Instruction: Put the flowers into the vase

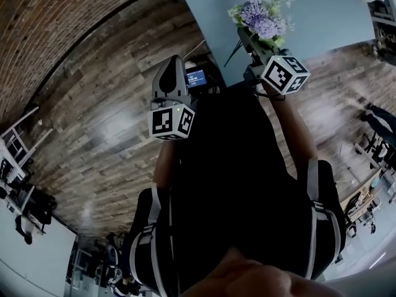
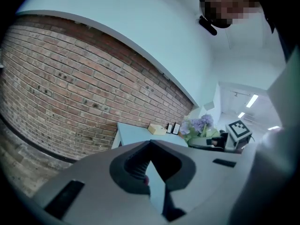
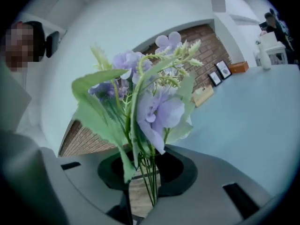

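The right gripper [image 3: 145,172] has its jaws clenched on the stems of the flowers [image 3: 150,107], likely to spare the blooms above the worktop [image 3: 243,116], while the left gripper [image 2: 150,144] has its jaws closed and empty.

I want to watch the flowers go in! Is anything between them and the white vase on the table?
Nothing visible is. The right gripper holds the flowers by their stems, and only bare blue table lies between them and the white vase at its far end. The picture frames stand aside by the brick wall.
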`<state>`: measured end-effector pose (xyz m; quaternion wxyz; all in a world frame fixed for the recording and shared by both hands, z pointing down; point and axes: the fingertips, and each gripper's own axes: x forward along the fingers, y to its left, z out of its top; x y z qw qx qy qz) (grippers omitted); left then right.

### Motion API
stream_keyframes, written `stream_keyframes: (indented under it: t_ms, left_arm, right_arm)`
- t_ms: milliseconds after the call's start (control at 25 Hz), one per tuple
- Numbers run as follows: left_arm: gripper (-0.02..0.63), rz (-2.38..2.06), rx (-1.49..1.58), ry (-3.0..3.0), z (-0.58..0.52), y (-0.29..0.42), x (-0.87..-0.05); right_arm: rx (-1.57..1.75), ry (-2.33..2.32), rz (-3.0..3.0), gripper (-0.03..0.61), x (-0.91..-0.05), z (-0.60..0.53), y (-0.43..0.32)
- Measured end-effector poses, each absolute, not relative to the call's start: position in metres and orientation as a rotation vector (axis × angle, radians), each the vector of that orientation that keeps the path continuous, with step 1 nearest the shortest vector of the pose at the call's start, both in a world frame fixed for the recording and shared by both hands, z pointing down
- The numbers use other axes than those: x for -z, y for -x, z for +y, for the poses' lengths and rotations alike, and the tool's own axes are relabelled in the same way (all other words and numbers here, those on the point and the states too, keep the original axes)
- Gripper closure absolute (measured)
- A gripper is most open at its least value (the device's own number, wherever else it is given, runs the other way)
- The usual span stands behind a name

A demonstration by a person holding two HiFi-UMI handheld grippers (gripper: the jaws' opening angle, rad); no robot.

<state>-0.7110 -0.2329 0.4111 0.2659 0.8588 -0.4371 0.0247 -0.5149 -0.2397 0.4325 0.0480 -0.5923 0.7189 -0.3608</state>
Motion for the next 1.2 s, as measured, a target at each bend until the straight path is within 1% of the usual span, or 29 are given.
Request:
stream_keyframes:
  t_ms: [160, 360, 520, 640, 880, 1200]
  left_arm:
    - [0.592, -1.091, -0.096, -2.350, -0.240, 0.697, -0.422]
    - [0.592, -1.051, -0.092, -2.379, -0.240, 0.679, -0.422]
    - [0.592, -1.096, -0.041, -2.325, -0.231, 0.672, -0.413]
    - [0.592, -1.107, -0.061, -2.330, -0.210, 0.652, -0.406]
    - [0.592, -1.170, -0.085, -2.394, -0.154, 0.571, -0.387]
    - [0.592, -1.097, -0.128, -2.558, -0.055, 0.427, -0.367]
  right_arm:
    - [0.917, 1.922, 2.128, 0.474, -0.405, -0.205, 0.500]
    - [0.874, 2.002, 2.044, 0.474, -0.391, -0.168, 0.481]
    - [0.823, 1.987, 2.036, 0.474, -0.379, -0.151, 0.469]
    - [0.824, 1.951, 2.033, 0.474, -0.377, -0.134, 0.453]
    - [0.761, 1.866, 2.091, 0.474, -0.380, -0.082, 0.389]
    - [0.667, 1.828, 2.072, 0.474, -0.375, 0.001, 0.277]
